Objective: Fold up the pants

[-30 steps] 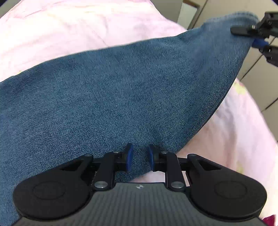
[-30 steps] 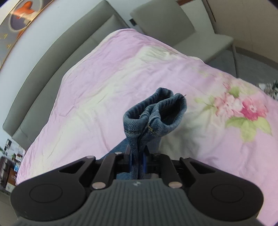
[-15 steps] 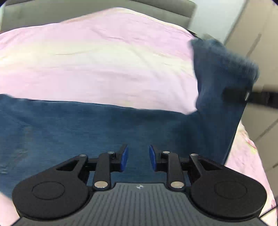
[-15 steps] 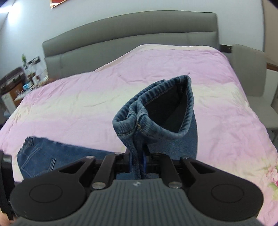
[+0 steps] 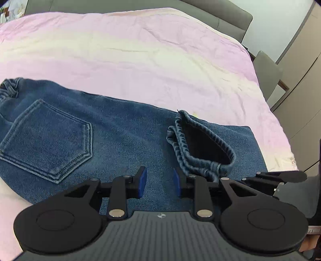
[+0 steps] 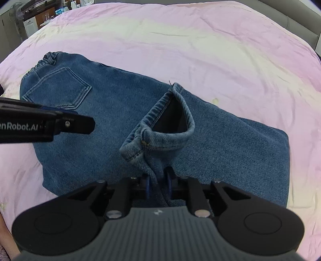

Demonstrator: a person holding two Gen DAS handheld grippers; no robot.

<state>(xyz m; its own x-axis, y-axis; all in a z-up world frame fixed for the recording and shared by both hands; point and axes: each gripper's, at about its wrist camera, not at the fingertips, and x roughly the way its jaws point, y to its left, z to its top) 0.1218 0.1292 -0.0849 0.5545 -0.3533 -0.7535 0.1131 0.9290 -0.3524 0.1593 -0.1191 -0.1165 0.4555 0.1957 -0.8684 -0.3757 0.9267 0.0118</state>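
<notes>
Blue denim pants [image 5: 112, 132] lie across the pink bed, waistband and back pocket [image 5: 48, 140] at the left. The leg ends are folded over the thigh part, and their cuffs [image 5: 200, 148] stand open on top. My left gripper [image 5: 159, 181] is open and empty just above the denim, left of the cuffs. My right gripper [image 6: 158, 185] is shut on the cuff fabric [image 6: 160, 128], low over the folded pants [image 6: 100, 100]. The left gripper [image 6: 76, 124] reaches in from the left in the right wrist view.
The pink and cream bedspread [image 5: 160, 60] extends far behind the pants. A grey headboard [image 5: 230, 14] and a grey chair [image 5: 266, 72] stand at the back right, beside wardrobe doors [image 5: 301, 80]. Furniture stands beyond the bed's far left [image 6: 30, 22].
My right gripper has carried the leg cuffs over and down onto the thigh part. My left gripper has let go of the denim, opened and now hovers over the folded pants.
</notes>
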